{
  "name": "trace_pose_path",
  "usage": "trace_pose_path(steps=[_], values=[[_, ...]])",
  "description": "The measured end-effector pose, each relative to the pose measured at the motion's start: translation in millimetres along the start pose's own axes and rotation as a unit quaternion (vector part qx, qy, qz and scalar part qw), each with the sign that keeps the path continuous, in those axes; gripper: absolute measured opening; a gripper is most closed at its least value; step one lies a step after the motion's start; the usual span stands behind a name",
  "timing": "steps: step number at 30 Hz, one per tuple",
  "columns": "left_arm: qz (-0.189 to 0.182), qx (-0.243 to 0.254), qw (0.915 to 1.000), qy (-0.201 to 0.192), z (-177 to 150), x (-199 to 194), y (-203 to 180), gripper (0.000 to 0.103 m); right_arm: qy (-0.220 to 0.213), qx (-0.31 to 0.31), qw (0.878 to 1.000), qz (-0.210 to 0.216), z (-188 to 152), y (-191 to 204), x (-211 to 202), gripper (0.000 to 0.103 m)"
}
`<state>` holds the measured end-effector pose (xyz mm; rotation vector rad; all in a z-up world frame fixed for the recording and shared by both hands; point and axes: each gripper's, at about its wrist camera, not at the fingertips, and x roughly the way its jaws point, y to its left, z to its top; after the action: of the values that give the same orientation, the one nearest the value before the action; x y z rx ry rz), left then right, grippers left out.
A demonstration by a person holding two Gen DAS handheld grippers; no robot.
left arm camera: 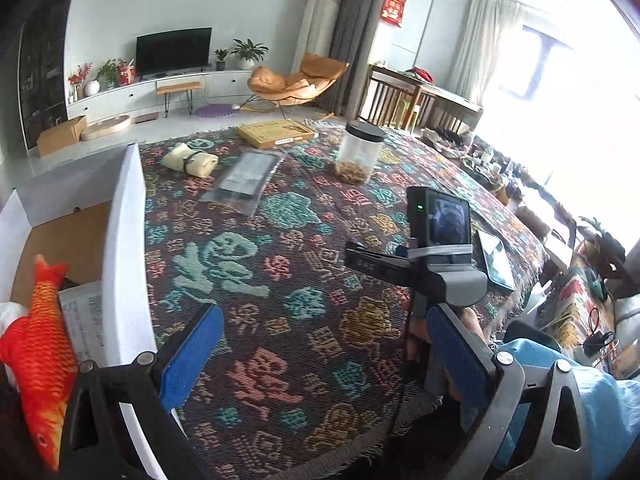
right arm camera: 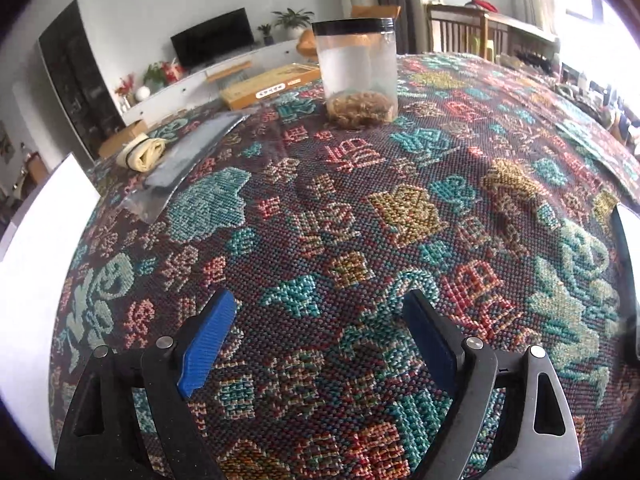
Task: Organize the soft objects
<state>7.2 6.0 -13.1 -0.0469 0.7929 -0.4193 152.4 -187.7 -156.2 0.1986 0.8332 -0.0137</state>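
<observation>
An orange fish plush (left arm camera: 36,340) lies in the white-walled cardboard box (left arm camera: 128,240) at the table's left edge, beside a printed paper. Just right of that box, my left gripper (left arm camera: 324,320) stands open over the patterned cloth, nothing between its blue pads. A cream rolled cloth (left arm camera: 190,160) tied with a black band lies at the table's far left, also seen as the cream roll (right arm camera: 142,152) in the right wrist view. My right gripper (right arm camera: 320,304) hangs open and empty low over the cloth; its camera body (left arm camera: 436,240) shows in the left wrist view.
A clear jar with a black lid (right arm camera: 356,76) stands at the far middle. A plastic bag with a dark item (right arm camera: 188,160), a flat cardboard box (right arm camera: 260,88) and a phone (left arm camera: 496,256) lie on the patterned tablecloth (right arm camera: 360,208). A blue sleeve (left arm camera: 580,400) is at the right.
</observation>
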Motion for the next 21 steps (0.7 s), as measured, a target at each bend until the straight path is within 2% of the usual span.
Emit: trace_pose_path(steps=[4, 8, 12, 15, 18, 21], values=[[-0.003, -0.002, 0.9994, 0.036, -10.3, 21.2, -8.8, 0.101, -0.007, -0.022, 1.000, -0.021, -0.2, 5.3, 1.1, 0.088], [0.022, -0.004, 0.9980, 0.059, -20.8, 44.5, -3.9, 0.101, -0.018, -0.026, 0.998, -0.049, -3.4, 6.0, -11.6, 0.088], [0.021, -0.036, 0.9960, 0.079, -33.7, 73.7, 5.8, 0.101, 0.020, -0.004, 0.999, -0.042, -3.5, -3.3, 1.1, 0.090], [0.030, -0.042, 0.9935, 0.102, -42.1, 95.8, 11.3, 0.101, 0.025, -0.017, 0.998, -0.049, -5.2, 1.6, 1.8, 0.093], [0.051, -0.053, 0.9912, 0.111, -41.2, 110.1, 22.7, 0.101, 0.030, -0.029, 0.997, -0.059, -6.4, 6.1, 3.7, 0.094], [0.075, -0.074, 0.9888, 0.106, -24.9, 117.9, 38.3, 0.101, 0.030, -0.028, 0.998, -0.057, -6.8, 5.5, 3.7, 0.094]])
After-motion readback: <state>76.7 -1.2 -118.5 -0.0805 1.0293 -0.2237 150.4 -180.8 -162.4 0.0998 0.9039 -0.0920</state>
